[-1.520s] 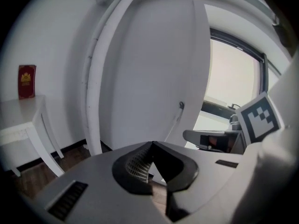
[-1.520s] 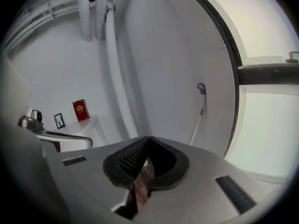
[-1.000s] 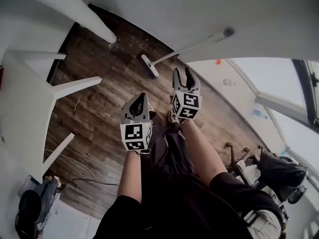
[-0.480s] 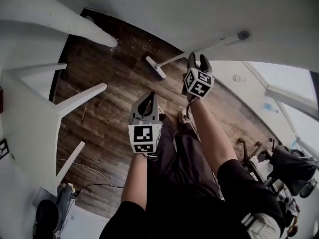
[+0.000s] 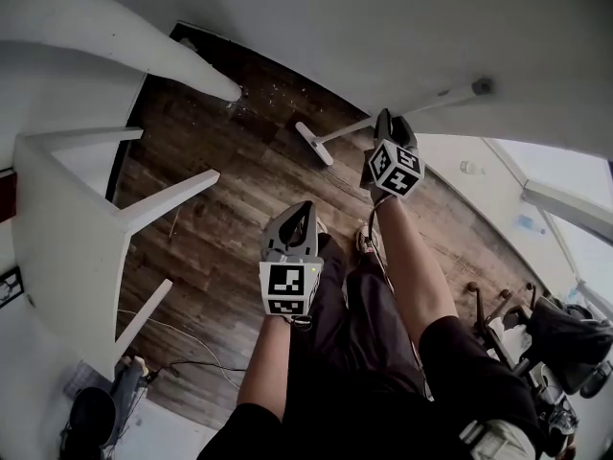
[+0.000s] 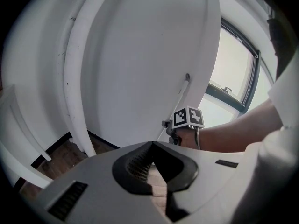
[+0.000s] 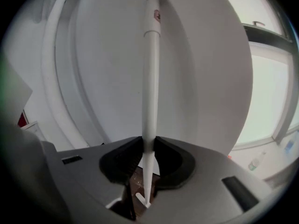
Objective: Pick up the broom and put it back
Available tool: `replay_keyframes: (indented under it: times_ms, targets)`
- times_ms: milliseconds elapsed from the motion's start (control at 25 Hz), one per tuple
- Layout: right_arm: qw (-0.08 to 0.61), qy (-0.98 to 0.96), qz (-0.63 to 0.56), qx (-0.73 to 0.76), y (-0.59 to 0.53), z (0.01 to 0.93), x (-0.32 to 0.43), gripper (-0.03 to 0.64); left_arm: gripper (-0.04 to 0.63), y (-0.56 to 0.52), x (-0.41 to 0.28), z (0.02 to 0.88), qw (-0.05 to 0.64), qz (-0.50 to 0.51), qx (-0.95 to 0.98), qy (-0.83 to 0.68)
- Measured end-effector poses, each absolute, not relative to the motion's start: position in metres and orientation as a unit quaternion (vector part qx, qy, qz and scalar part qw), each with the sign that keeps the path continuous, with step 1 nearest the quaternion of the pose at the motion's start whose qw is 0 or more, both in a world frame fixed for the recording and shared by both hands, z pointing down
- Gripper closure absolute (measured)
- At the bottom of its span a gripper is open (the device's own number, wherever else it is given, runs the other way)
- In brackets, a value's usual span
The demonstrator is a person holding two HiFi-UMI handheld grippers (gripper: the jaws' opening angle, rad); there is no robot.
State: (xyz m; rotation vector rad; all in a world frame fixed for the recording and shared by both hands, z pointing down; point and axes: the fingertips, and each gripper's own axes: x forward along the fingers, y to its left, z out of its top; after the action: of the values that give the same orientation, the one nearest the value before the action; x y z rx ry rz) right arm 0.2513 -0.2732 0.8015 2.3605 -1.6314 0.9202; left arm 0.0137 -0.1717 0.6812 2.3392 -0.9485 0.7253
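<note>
White broom [image 5: 350, 129] leans against the wall [image 5: 383, 27]. Its head [image 5: 314, 144] rests on the dark wood floor [image 5: 239, 190] close to the wall base. Its handle [image 7: 150, 78] slants up from the head to the wall, ending in a dark cap [image 5: 484, 86].

Right gripper [image 5: 393, 121]: positioned on the handle, between head and cap and nearer the head. Its jaws have just been closing. In the right gripper view the handle runs straight up between the jaws, and both pads [image 7: 136, 154] bear on it, one on each side. The broom head shows small below the jaws, on the floor.

Left gripper [image 5: 303, 211]: held lower in the head view, over the person's dark trousers [image 5: 345, 353] and well apart from the broom. It points toward the floor ahead. In the left gripper view its jaws meet at the tips with nothing between them.

Pale specks [image 5: 273, 92] lie scattered on the floor along the wall base, left of the broom head. White furniture legs [image 5: 168, 199] stand at the left of the head view. A window [image 5: 575, 180] is at the right.
</note>
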Motion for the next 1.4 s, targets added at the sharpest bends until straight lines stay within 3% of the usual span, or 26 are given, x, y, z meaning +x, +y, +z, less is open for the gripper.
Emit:
replay_keyframes:
  times_ms: [680, 1400]
  targets:
    - [0.156, -0.733, 0.139, 0.648, -0.231, 0.692, 0.149, 0.523, 0.594, -0.146, 0.001, 0.647, 0.235, 0.248, 0.847, -0.407]
    - [0.104, -0.850, 0.072, 0.511, -0.134, 0.494, 0.112, 0.525, 0.594, -0.082, -0.015, 0.487, 0.125, 0.147, 0.820, -0.539]
